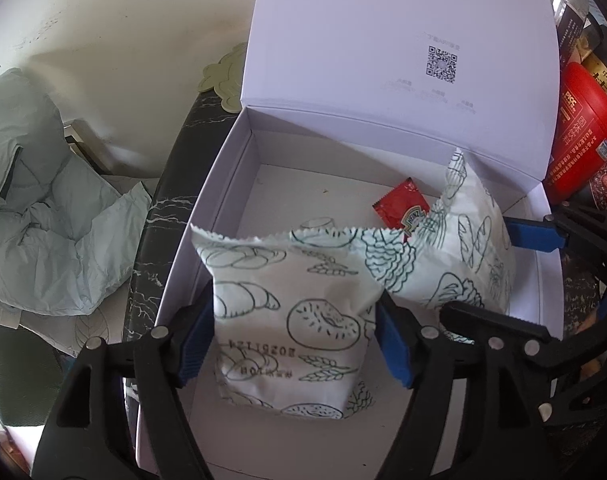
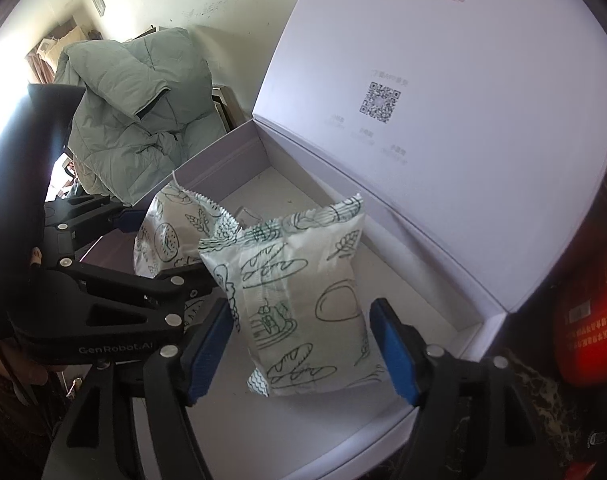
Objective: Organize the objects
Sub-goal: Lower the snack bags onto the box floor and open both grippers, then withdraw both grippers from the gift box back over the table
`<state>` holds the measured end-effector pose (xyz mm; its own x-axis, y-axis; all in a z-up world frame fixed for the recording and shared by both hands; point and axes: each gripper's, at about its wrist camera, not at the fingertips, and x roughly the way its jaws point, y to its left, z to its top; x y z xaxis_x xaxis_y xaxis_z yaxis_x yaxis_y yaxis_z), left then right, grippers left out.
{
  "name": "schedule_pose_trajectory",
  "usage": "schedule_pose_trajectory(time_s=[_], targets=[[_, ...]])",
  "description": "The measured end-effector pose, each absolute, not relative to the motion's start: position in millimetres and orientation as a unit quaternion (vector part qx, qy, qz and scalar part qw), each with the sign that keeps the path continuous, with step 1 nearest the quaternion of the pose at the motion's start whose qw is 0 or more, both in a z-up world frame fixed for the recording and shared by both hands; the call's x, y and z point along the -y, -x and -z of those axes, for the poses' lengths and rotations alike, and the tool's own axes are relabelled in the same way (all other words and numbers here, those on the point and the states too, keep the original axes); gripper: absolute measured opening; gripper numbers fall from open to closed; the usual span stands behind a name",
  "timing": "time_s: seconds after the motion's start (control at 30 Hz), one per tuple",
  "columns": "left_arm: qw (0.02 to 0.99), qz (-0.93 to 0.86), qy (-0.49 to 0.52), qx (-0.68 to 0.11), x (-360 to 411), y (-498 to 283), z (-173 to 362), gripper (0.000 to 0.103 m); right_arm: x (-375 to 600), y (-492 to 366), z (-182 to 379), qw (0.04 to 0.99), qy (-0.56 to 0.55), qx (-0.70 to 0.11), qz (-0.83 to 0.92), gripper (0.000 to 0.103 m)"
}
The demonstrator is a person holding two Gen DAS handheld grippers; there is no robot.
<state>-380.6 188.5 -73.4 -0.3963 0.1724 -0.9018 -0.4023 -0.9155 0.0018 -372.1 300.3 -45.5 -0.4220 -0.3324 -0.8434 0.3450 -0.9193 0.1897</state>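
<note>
Between the left hand-held gripper's (image 1: 291, 342) spread blue pads sits one bread packet (image 1: 287, 320), resting inside the white box (image 1: 207, 216). Right of it, the second bread packet (image 2: 303, 312) stands between the right hand-held gripper's (image 2: 303, 354) spread pads. Beyond both lies a red ketchup sachet (image 1: 401, 210).

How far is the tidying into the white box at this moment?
Done: a ketchup sachet lies in the white box. In hand: both printed bread packets, left and right, stand inside, each between open tongs, left and right. Left: the red tub outside; lid open.
</note>
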Motion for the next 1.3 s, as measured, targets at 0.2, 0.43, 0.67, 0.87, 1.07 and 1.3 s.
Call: schedule_pose_trajectory(time_s=[0.2,0.43,0.67,0.87,1.07,1.3], targets=[[0.171,-0.829,0.520,-0.112,-190,378,71,0.073,-299,370,39,0.194,-0.495,-0.016,0.847,0.072],[0.178,-0.837,0.506,-0.109,-192,370,58,0.073,-300,365,26,0.188,-0.480,-0.022,0.857,0.072],[0.174,-0.845,0.495,-0.103,-191,365,46,0.073,-301,359,13,0.180,-0.467,-0.023,0.865,0.072],[0.167,-0.857,0.479,-0.095,-183,359,31,0.074,-303,347,3,0.177,-0.452,-0.020,0.874,0.072],[0.172,-0.859,0.475,-0.085,-179,350,21,0.075,-307,339,-12,0.156,-0.438,-0.025,0.885,0.072],[0.164,-0.871,0.457,-0.080,-170,340,2,0.075,-306,330,-26,0.139,-0.424,-0.024,0.895,0.072]])
